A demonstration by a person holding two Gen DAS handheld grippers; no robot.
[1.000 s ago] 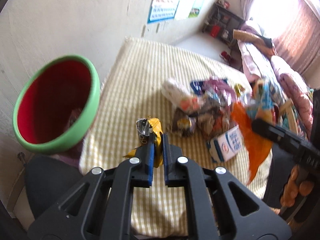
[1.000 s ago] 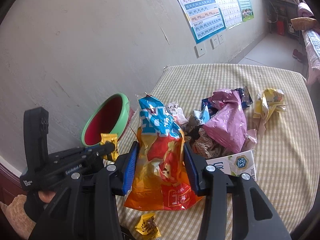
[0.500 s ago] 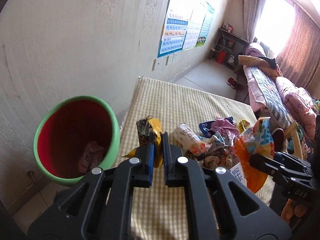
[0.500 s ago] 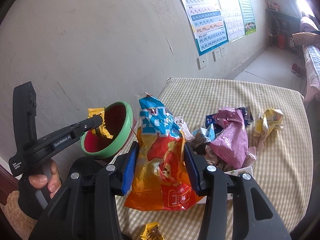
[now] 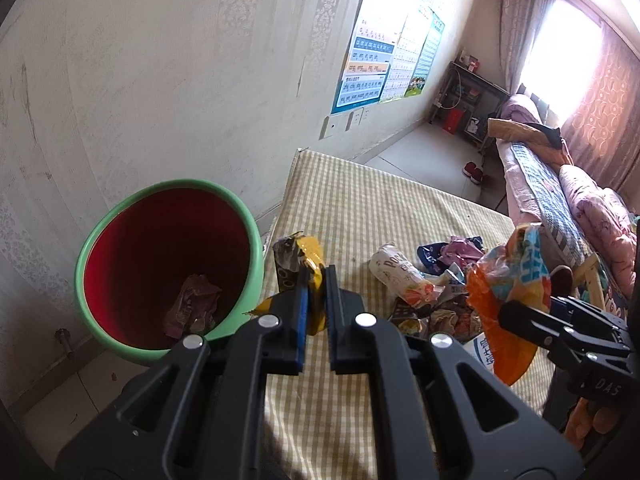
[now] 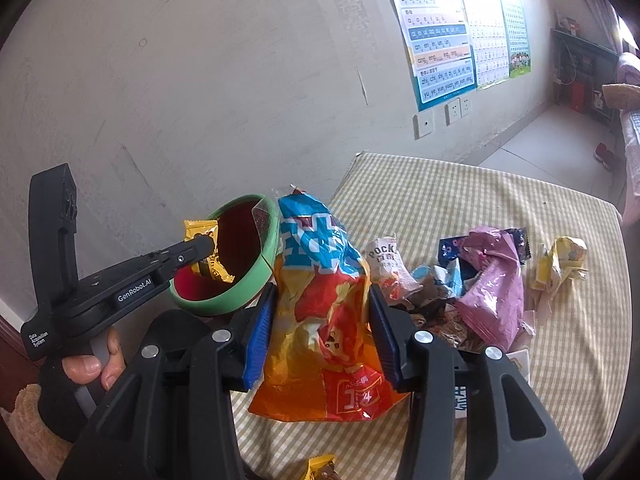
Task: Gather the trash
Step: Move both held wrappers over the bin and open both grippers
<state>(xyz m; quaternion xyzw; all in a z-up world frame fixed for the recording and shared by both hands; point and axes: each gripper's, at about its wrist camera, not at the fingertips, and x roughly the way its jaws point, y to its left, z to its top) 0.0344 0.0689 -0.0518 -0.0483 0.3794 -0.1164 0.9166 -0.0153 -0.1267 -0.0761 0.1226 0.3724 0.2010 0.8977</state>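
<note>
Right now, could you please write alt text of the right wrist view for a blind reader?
The right gripper holds an orange and blue snack bag above a checked table. Beside it, the left gripper holds a yellow wrapper at the green bin.

Behind the orange bag [image 6: 320, 312], bin [image 6: 240, 300] rim partly hidden, carton [image 6: 516, 364] mostly hidden below the pile beside it, second yellow wrapper [image 6: 318, 466] cut by bottom edge, bin's crumpled contents [image 5: 192, 308] unidentifiable.
</note>
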